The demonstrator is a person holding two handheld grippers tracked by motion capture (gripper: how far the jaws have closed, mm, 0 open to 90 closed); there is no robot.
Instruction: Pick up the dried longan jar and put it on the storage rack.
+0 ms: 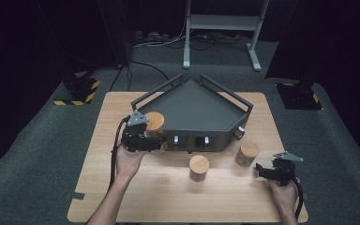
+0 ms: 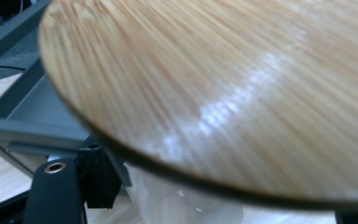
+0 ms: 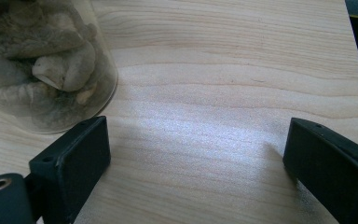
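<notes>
My left gripper (image 1: pixel 154 141) is shut on a glass jar with a round wooden lid (image 1: pixel 154 123), held above the table by the left corner of the dark grey tray (image 1: pixel 215 140). In the left gripper view the lid (image 2: pixel 237 93) looms close, with clear glass under it and the tray's rail (image 2: pixel 9 126) behind. At the table's right front my right gripper (image 1: pixel 264 169) rests open. Its own view shows the jaws (image 3: pixel 200 158) wide apart over bare wood with nothing between them. A jar of pale lumpy pieces (image 3: pixel 42 70) stands just beyond its left jaw.
Two more wooden-lidded jars stand in front of the tray, one at the middle (image 1: pixel 199 167) and one to the right (image 1: pixel 247 153). The tray is five-sided with raised rails. A white metal stand (image 1: pixel 222 28) and cables lie on the floor behind the table.
</notes>
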